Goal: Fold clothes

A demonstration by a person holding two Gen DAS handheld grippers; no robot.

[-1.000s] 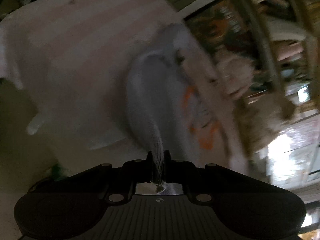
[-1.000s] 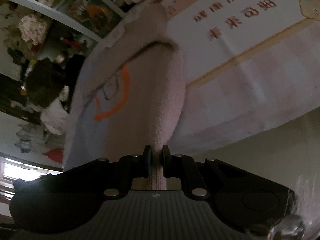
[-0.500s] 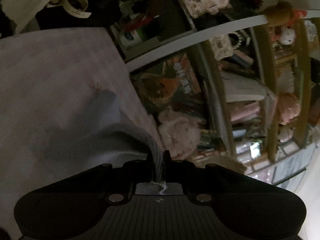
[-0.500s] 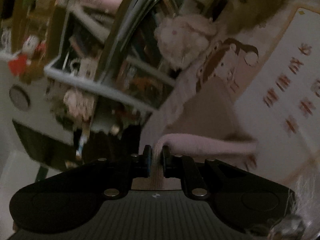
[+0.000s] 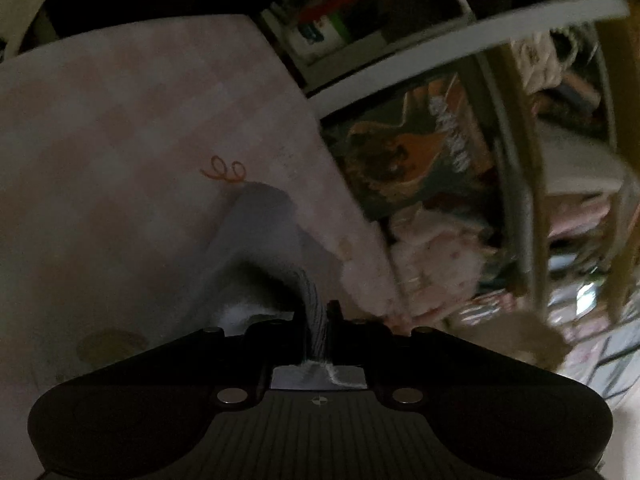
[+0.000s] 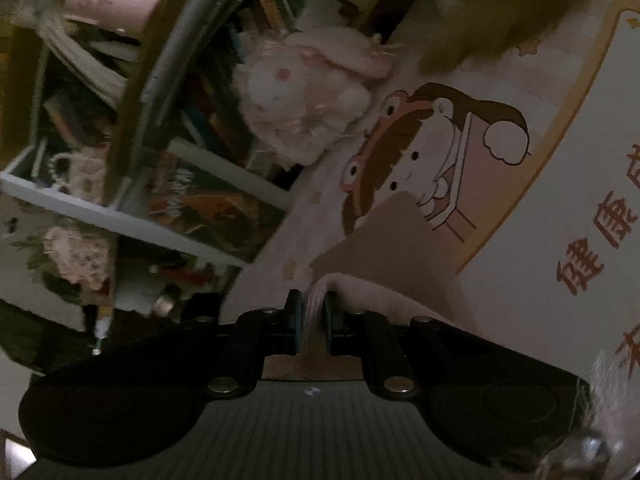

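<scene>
Left wrist view: left gripper (image 5: 316,322) is clenched on a ribbed knit edge of the garment (image 5: 256,240), cloth bunched between the jaws w/ a frayed bit poking out behind; jaws barely apart. From there the pale blue-grey fabric runs forward & lies on the pink checked bedspread (image 5: 120,120), an orange curl of the garment's print showing at its far end. Beyond the bed edge: cluttered bookshelf (image 5: 460,92), a fluffy pink plush toy (image 5: 432,272) against it. Right wrist view: right gripper (image 6: 311,312) has the pinkish ribbed edge of the garment (image 6: 380,296) between its jaws, which are opening a little; cloth sits in the gap, looks loosely held at best. Past it a printed blanket w/ a cartoon figure (image 6: 420,160) & red characters. Both grippers point somewhat downward toward the bed, near its shelf-side edge; right one looks rolled, horizon strongly tilted. Judgement: the folded edge is prob being laid down. To do it well: keep both corners level & taut, set the edge flat, align w/ layer beneath before letting go, release both sides together so no crease or drag-back. Light is dim, blur on left — fine detail unclear.
</scene>
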